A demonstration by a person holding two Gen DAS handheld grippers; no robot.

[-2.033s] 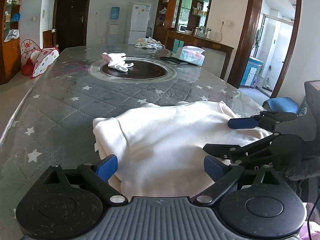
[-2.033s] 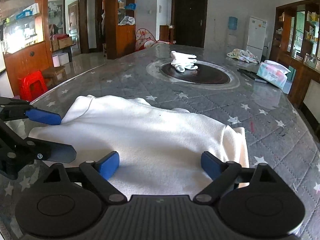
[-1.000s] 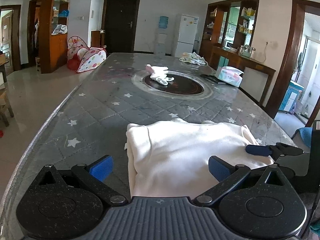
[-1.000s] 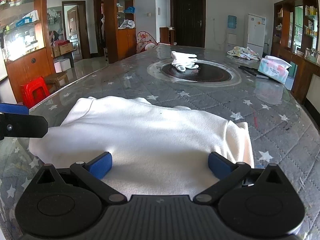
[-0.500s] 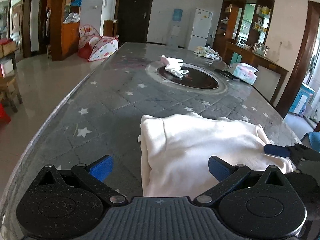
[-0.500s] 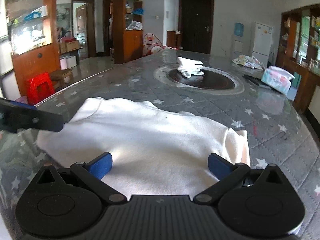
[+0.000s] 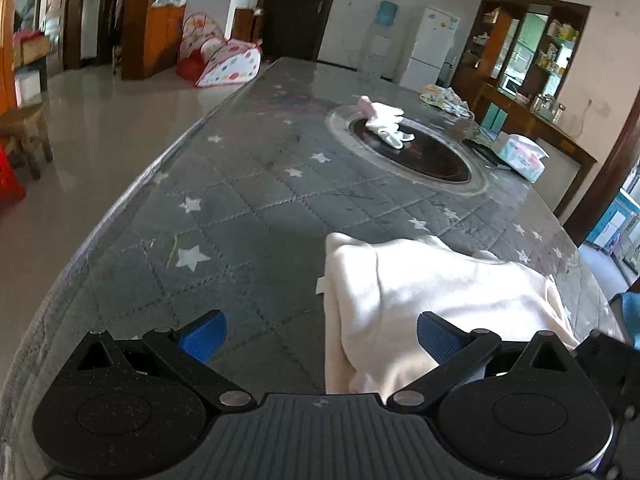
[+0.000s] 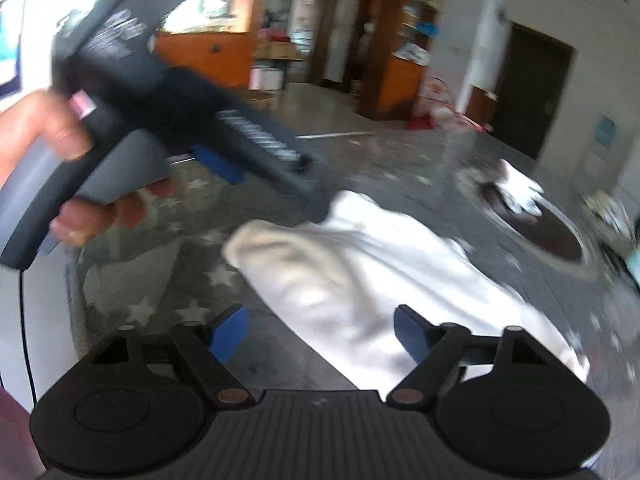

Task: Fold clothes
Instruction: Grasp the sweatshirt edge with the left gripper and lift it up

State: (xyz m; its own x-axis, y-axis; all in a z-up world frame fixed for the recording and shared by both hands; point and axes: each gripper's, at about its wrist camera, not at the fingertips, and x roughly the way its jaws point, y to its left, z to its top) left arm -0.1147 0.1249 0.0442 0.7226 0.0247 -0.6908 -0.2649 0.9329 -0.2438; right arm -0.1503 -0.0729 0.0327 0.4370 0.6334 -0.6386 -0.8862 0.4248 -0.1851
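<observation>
The right wrist view is motion-blurred – there the left tool [image 8: 224, 168] shows only partly. Both tools stand spread, pinching nothing; right tool [image 8: 320, 330] hovers over the folded cream fleece garment [image 7: 432, 296], lying on the grey star-quilted worktop [image 7: 248, 216] beside a dark round inset [image 7: 416, 156]
</observation>
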